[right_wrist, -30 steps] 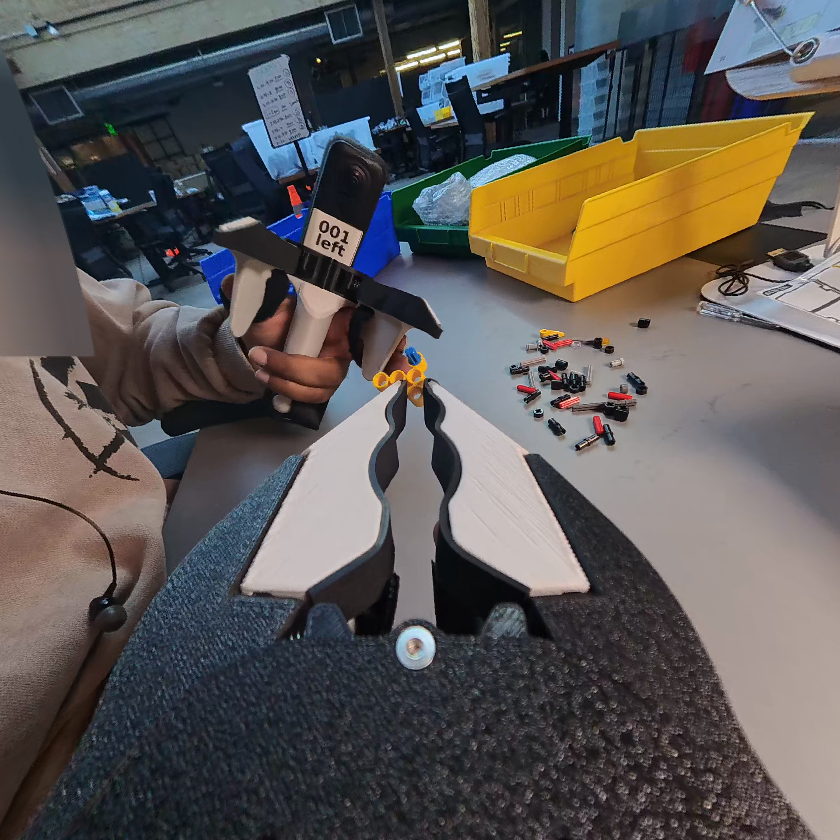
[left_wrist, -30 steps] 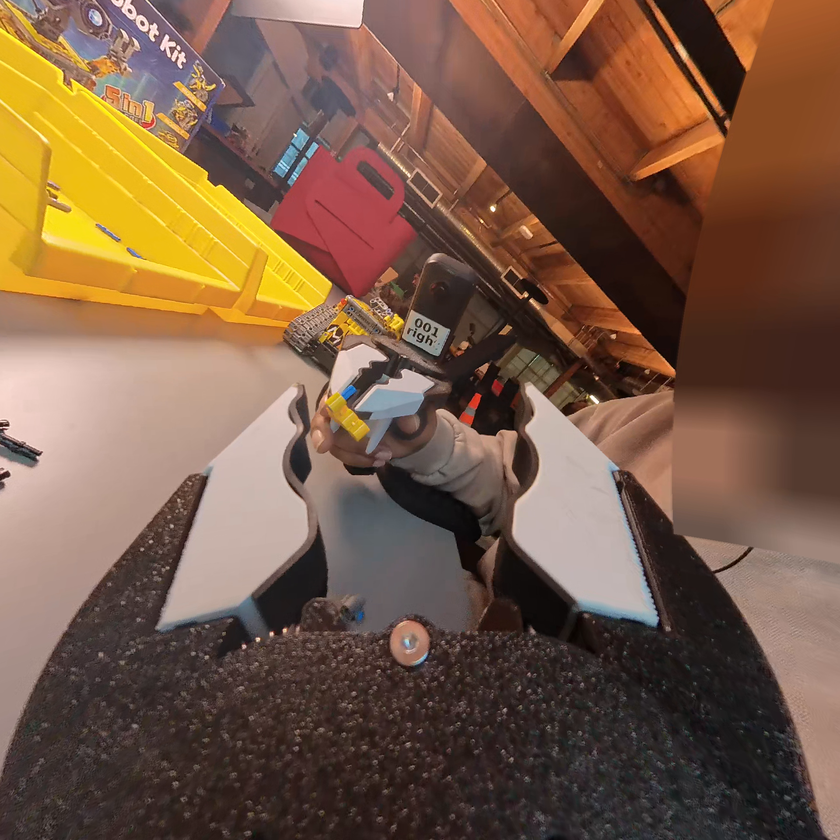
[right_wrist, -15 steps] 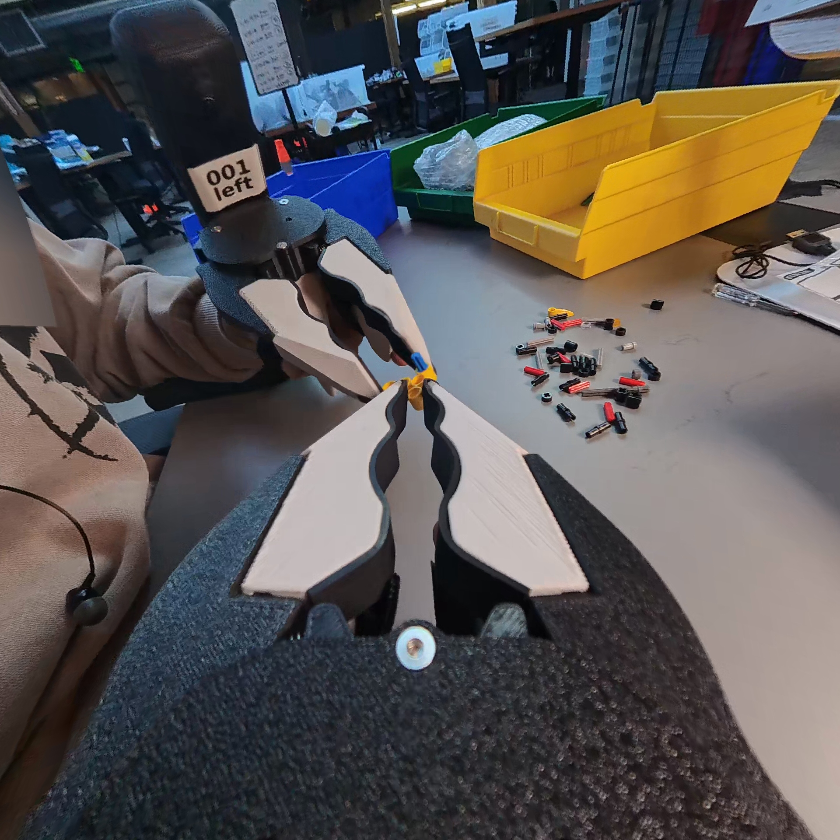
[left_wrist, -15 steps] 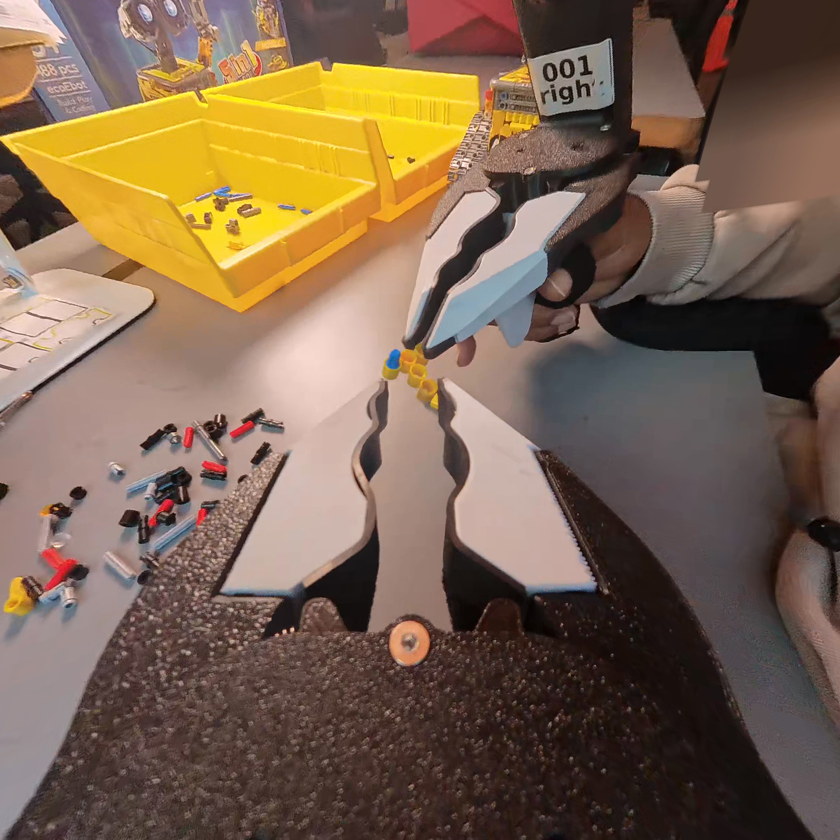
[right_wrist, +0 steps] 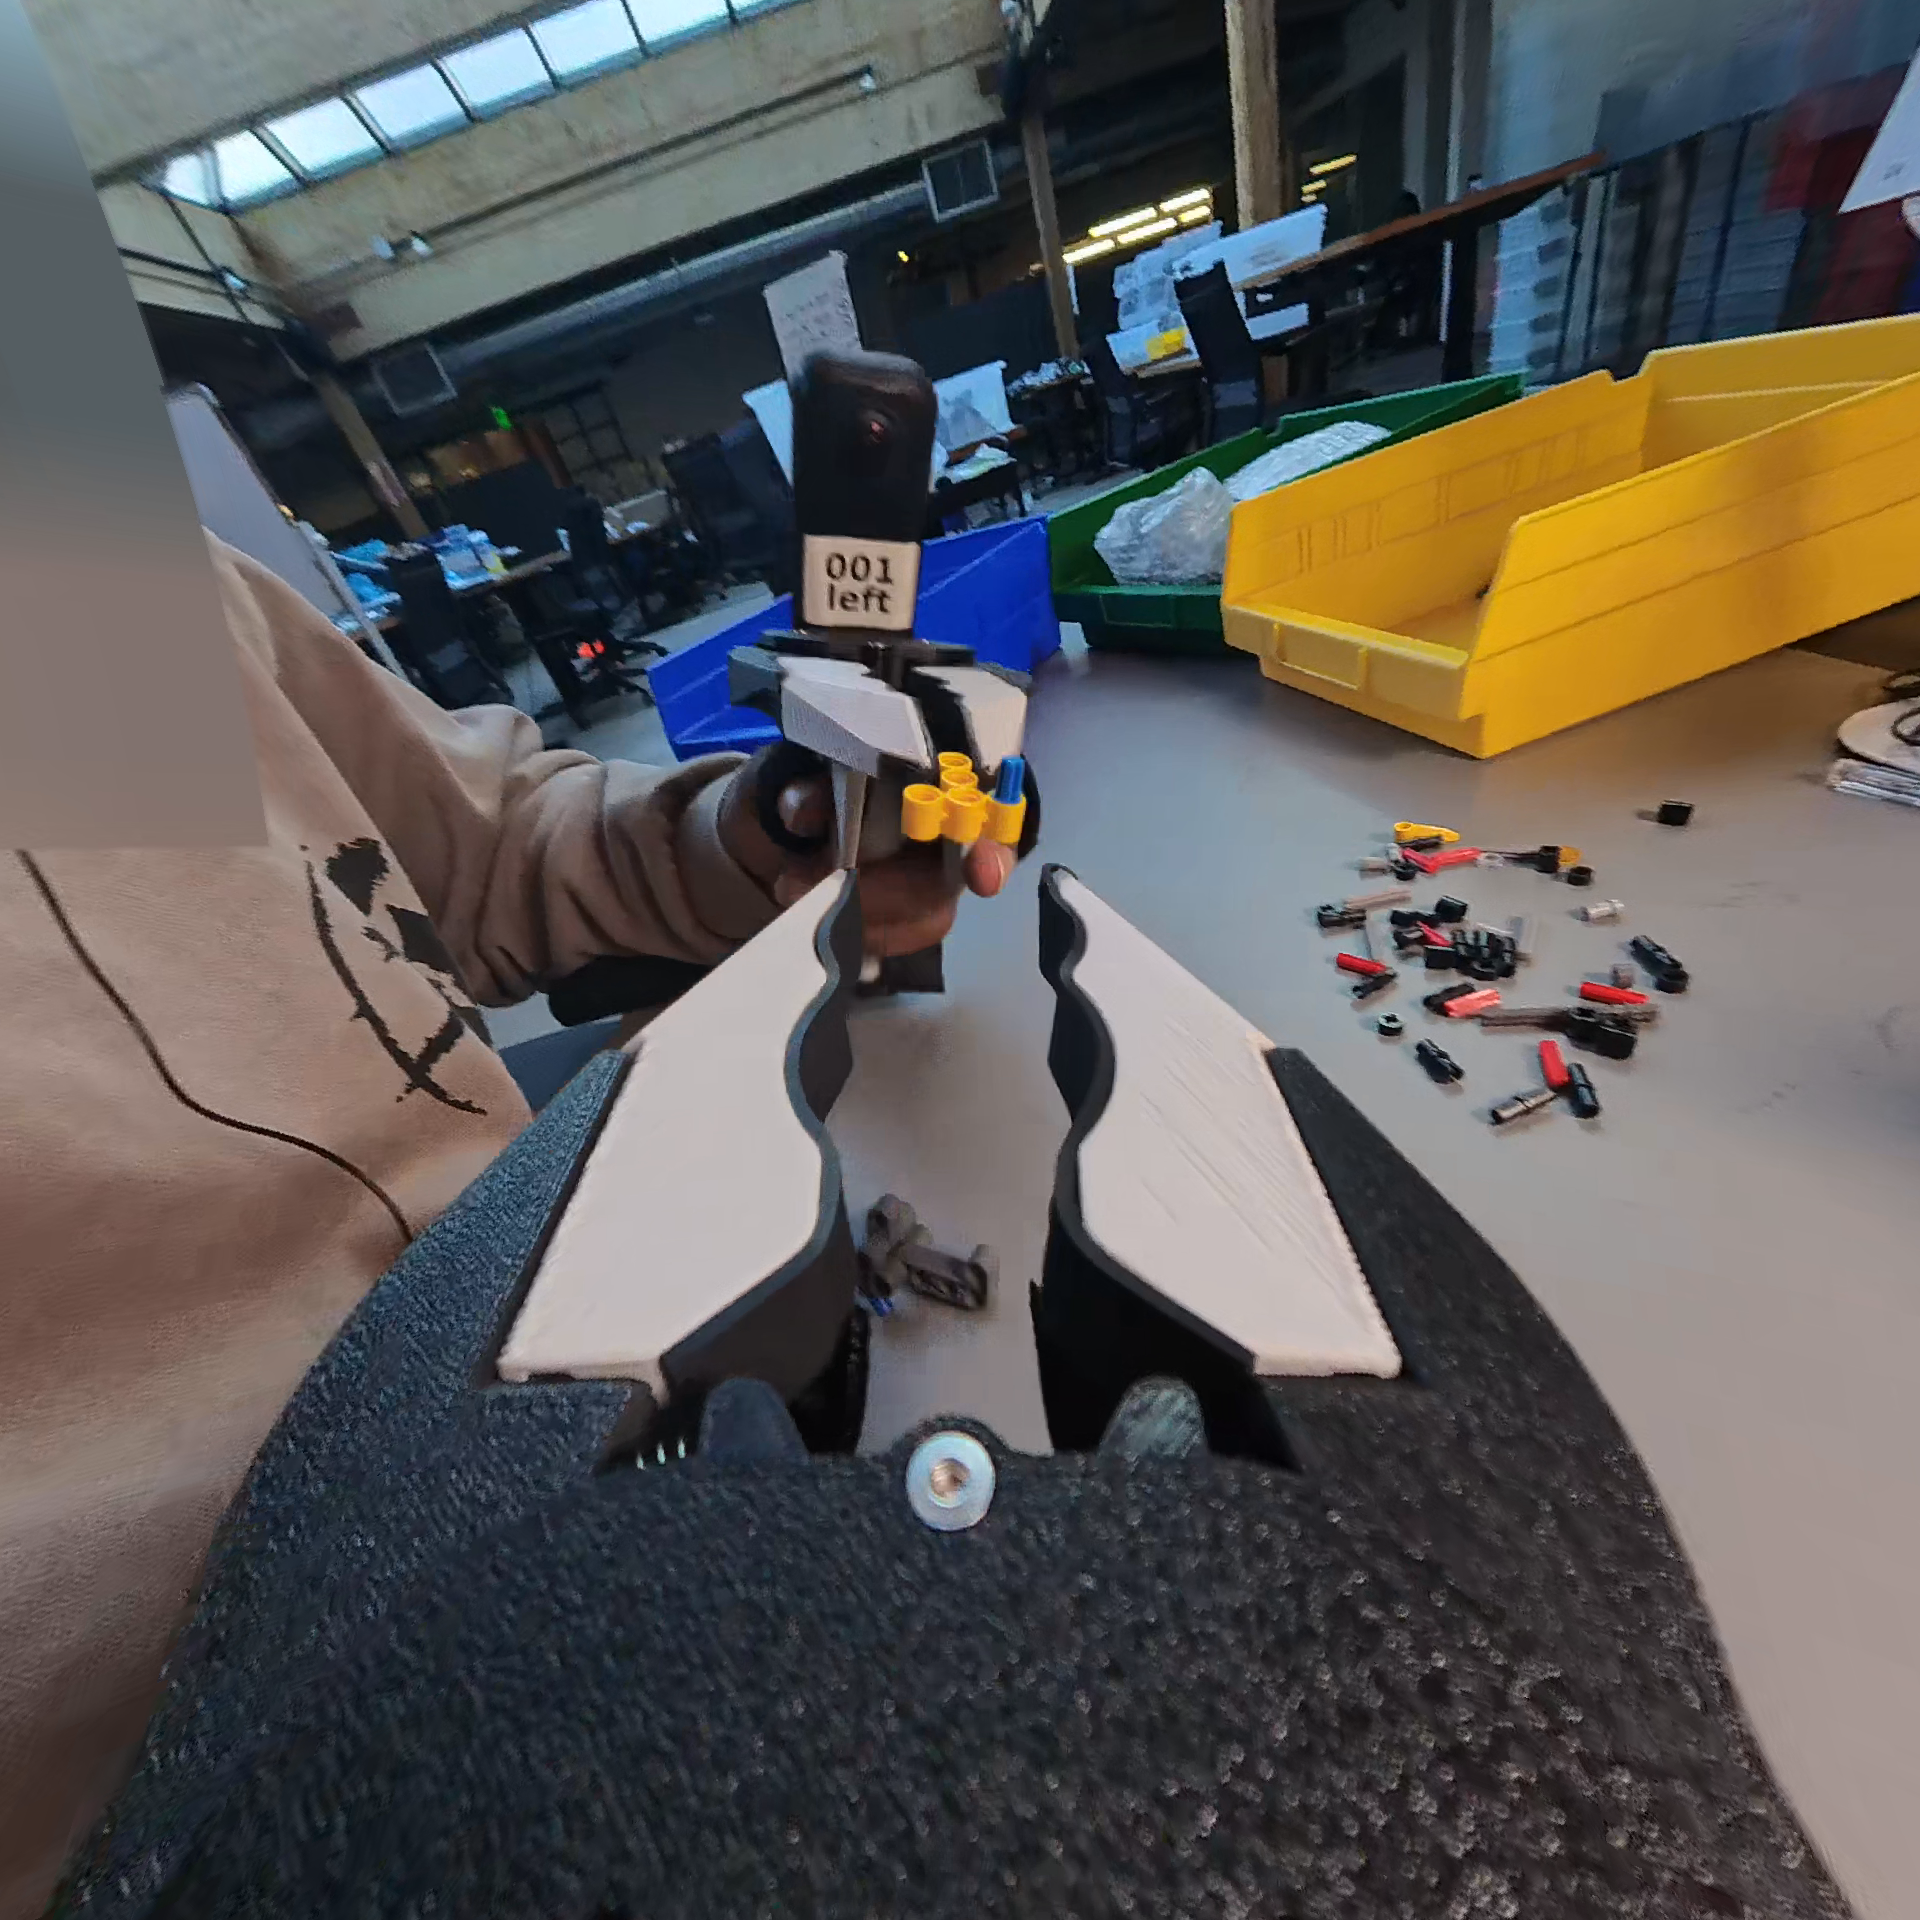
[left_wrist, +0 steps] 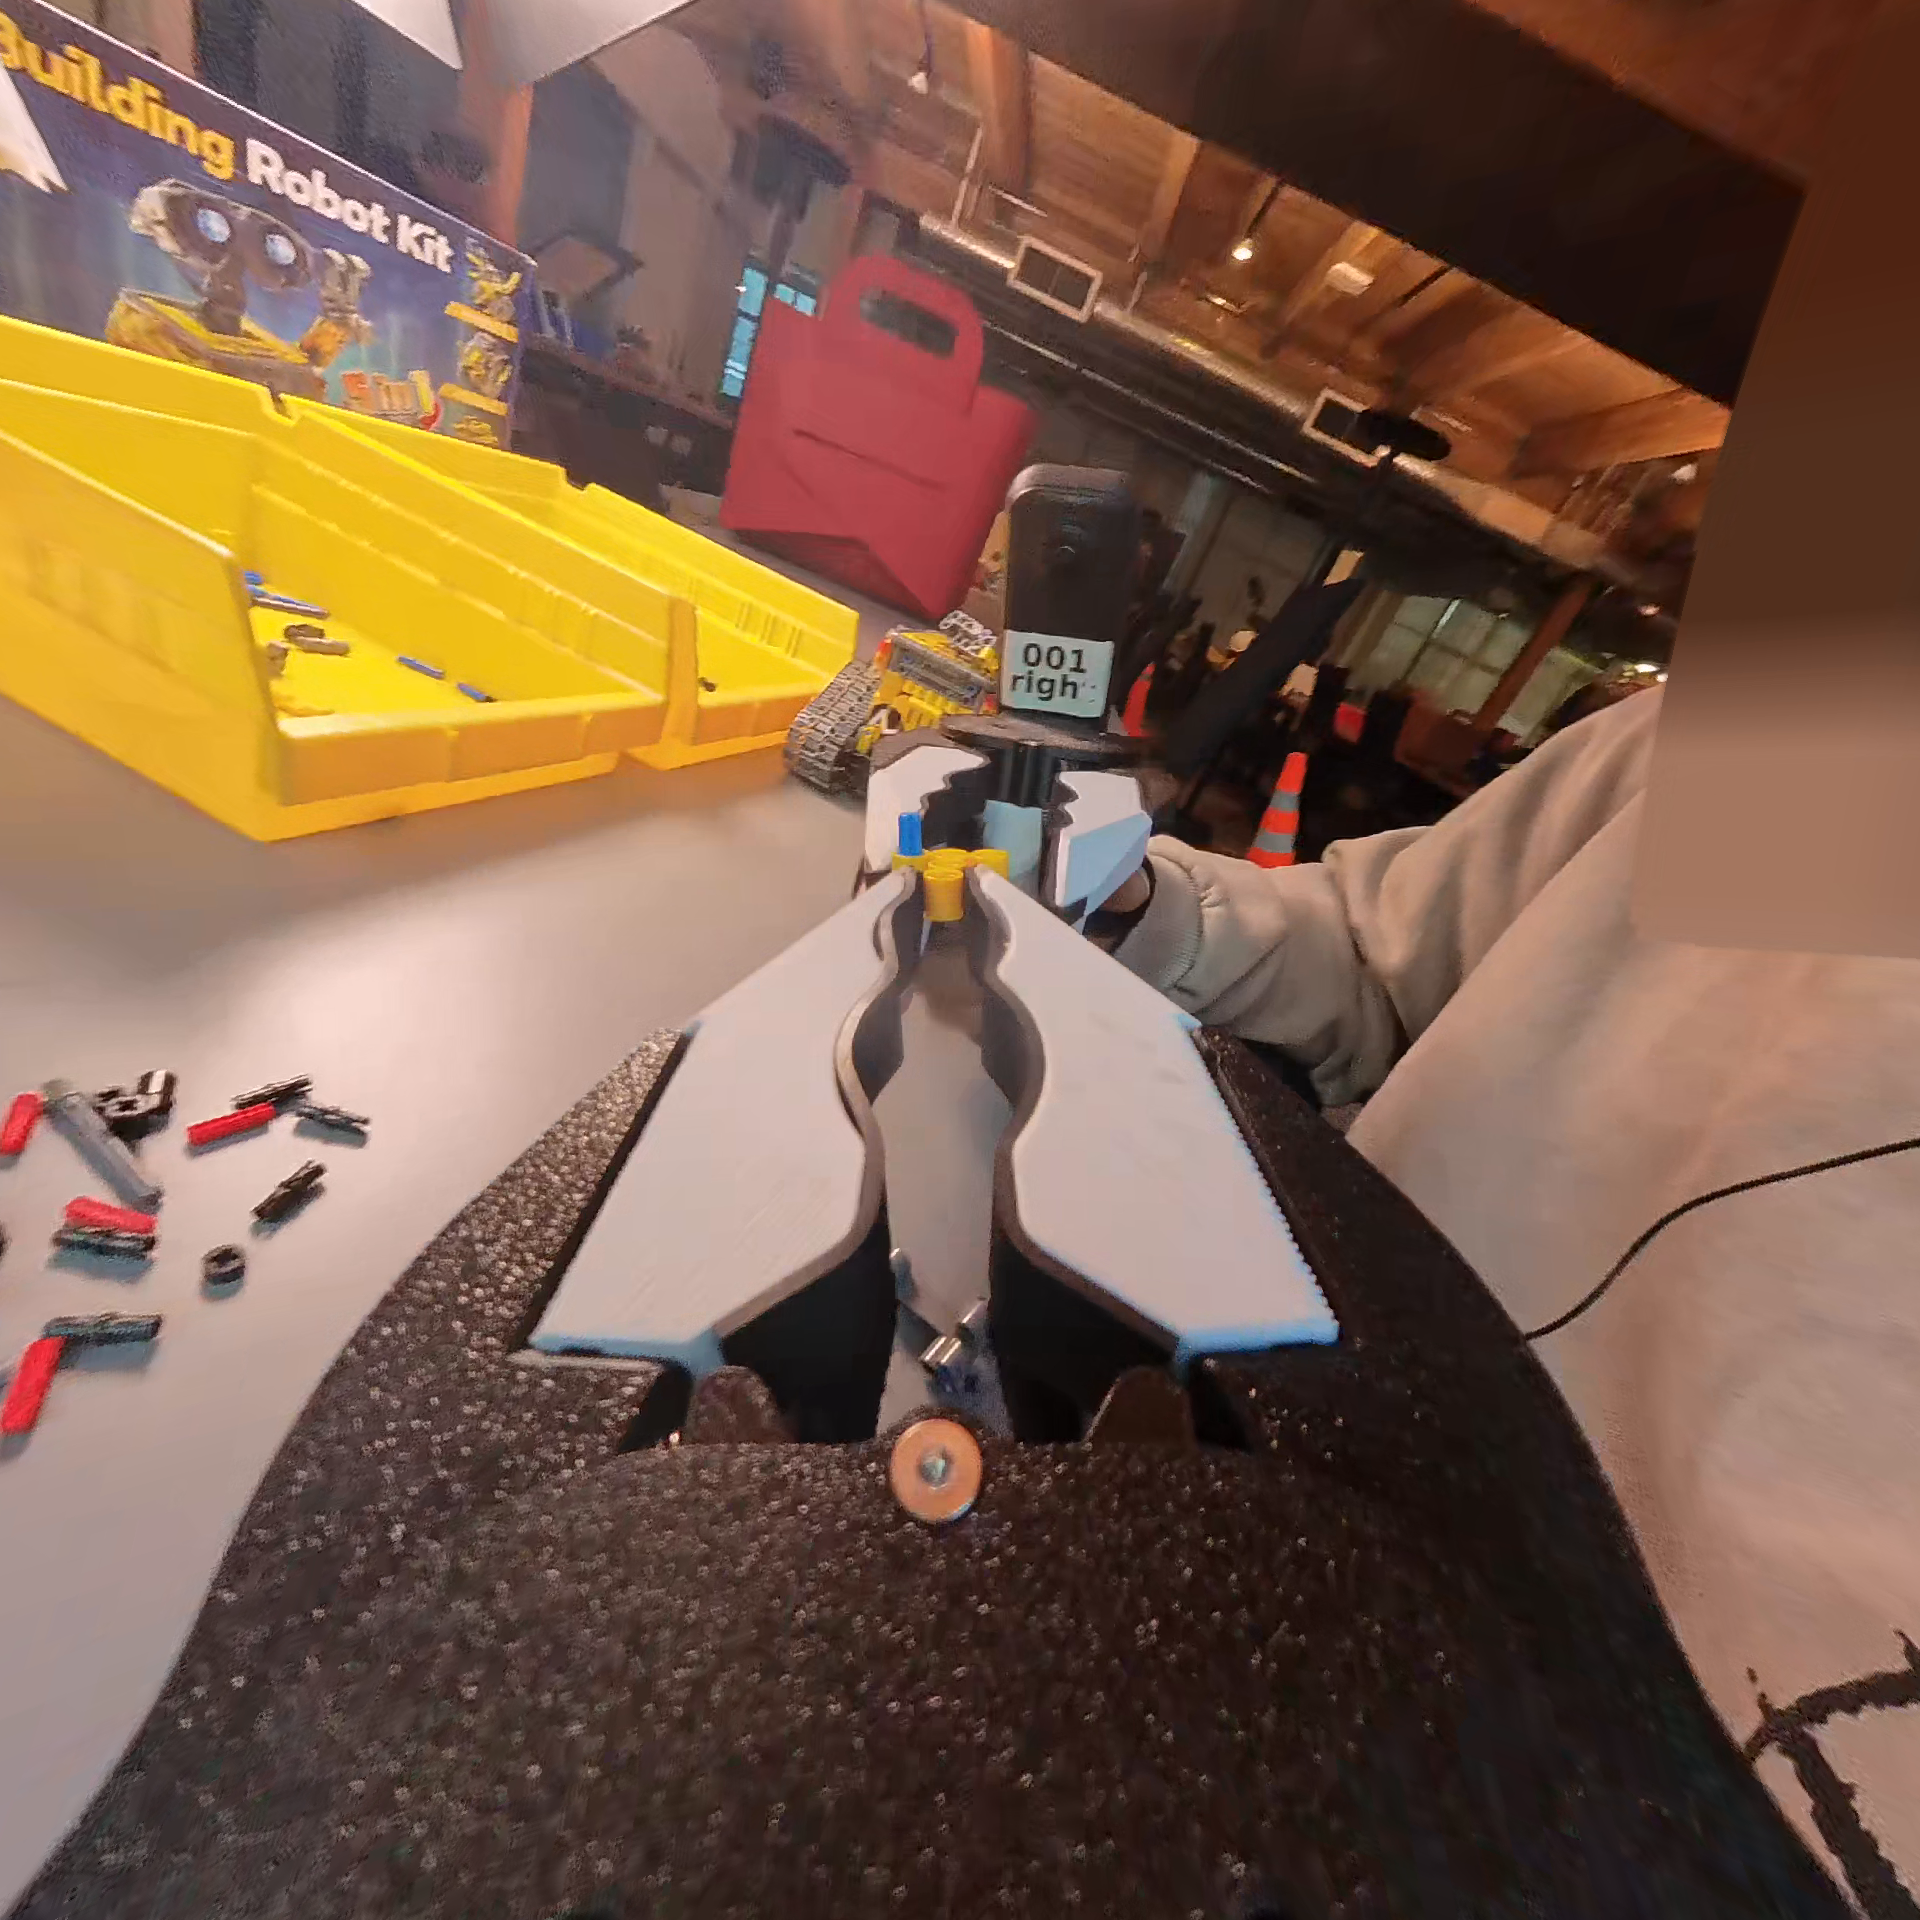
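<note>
Left gripper [left_wrist: 943, 883]: jaws nearly closed, pinching yellow connector piece [left_wrist: 943, 891] at the very tips; seen from the right wrist view [right_wrist: 940, 774] raised above the desk, facing the other gripper.
Yellow connector piece: small toy-brick part with round holes, blue pin [left_wrist: 909, 831] standing in one end; clear of the desk [left_wrist: 468, 956], between the two grippers; in the right wrist view [right_wrist: 951, 805] at the far end of the left gripper's tips.
Right gripper [right_wrist: 945, 883]: jaws spread well apart, holding nothing; just near of the yellow piece, not touching it; in the left wrist view [left_wrist: 1003, 831] just behind the piece.
Loose parts [right_wrist: 1496, 966]: red, black and grey pins and connectors scattered on the desk, right of the right gripper; a dark grey piece [right_wrist: 920, 1252] lying on the desk low between the right fingers.
Yellow bins [left_wrist: 416, 644]: on the far left of the desk in the left wrist view, a few small parts inside; another yellow bin [right_wrist: 1558, 582] far right in the right wrist view, green bin [right_wrist: 1143, 603] and blue bin [right_wrist: 987, 603] beside it.
Toy tracked vehicle [left_wrist: 894, 686]: yellow and grey, far on the desk behind the right gripper.
Kit box [left_wrist: 260, 270]: upright behind the yellow bins.
Step in hand, as judged: piece carried by the left gripper alone, right gripper free of it.
</note>
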{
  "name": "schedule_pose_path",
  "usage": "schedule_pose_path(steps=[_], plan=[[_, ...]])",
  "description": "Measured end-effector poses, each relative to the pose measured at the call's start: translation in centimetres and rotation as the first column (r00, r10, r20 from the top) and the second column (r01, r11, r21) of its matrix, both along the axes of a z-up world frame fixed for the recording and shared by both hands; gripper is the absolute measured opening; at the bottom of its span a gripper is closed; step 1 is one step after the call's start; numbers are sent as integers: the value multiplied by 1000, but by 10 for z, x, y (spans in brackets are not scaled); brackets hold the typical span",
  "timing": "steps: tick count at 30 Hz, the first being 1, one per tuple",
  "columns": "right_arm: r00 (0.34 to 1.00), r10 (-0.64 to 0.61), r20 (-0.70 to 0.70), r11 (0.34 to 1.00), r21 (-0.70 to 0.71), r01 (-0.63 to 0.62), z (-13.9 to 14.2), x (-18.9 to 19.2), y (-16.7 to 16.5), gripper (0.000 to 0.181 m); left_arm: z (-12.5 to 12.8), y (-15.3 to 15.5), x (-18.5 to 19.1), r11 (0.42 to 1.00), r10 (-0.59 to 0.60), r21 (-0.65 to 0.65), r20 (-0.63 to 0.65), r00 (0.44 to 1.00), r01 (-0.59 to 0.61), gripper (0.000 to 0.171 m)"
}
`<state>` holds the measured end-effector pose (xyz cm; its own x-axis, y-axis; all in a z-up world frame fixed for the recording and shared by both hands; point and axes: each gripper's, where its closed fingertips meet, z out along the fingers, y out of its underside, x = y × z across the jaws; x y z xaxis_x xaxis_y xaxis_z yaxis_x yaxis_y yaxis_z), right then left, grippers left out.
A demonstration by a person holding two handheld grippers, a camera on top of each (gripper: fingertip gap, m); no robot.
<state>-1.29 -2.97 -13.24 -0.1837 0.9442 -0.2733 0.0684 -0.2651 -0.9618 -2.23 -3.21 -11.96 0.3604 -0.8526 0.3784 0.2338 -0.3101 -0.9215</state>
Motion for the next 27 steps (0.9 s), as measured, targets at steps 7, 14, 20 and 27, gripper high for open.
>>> schedule_pose_path(steps=[7, 14, 20, 27], plan=[[999, 37, 3, 999, 11, -37, 2, 2, -6, 22, -13, -8, 16, 999, -36, 33, -97, 995, 39, 7], [999, 32, 24, 999, 11, -32, 0, 3, -5, 22, -24, -8, 19, 999, -40, 14, -166, 985, 43, 8], [998, 28, -61, 995, -89, -33, 10, -1, -5, 23, -12, -5, 18, 999, -9, 32, -77, 997, 12, 7], [997, 50, -60, 997, -60, -53, 10, -2, -10, 22, -14, -8, 21, 999, -14, 50, -101, 995, 20, 7]])
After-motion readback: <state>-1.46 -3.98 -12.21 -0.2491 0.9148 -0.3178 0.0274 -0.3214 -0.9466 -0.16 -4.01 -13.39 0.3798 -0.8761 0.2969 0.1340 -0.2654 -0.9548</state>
